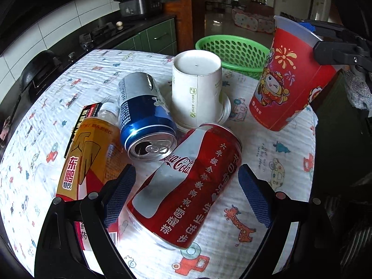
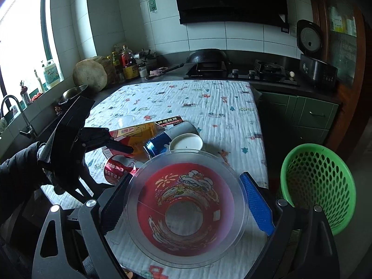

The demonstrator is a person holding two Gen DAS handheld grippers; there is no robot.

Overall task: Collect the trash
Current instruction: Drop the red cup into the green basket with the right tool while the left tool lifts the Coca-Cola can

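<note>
Nearest the left gripper (image 1: 186, 186), a red can (image 1: 186, 186) lies on its side on the table (image 1: 267, 144), between jaws spread wide and touching nothing. Just beyond lie a blue can (image 1: 144, 116) and a yellow bottle (image 1: 88, 153), with an upturned white cup (image 1: 197, 88) behind them. So most of the trash looks uncollected.

Further right, the red cup (image 2: 186, 209) is pinched at its rim by the right gripper (image 2: 186, 202), tilted and apparently lifted off the cloth. Beyond the table edge sits the green basket (image 2: 320, 186); no trash shows in the part of it that is visible. I judge the task barely begun: one piece in hand, four left.

In the right wrist view, the left gripper (image 2: 116, 146) reaches in low over the pile from the left, angled down at the cans.
</note>
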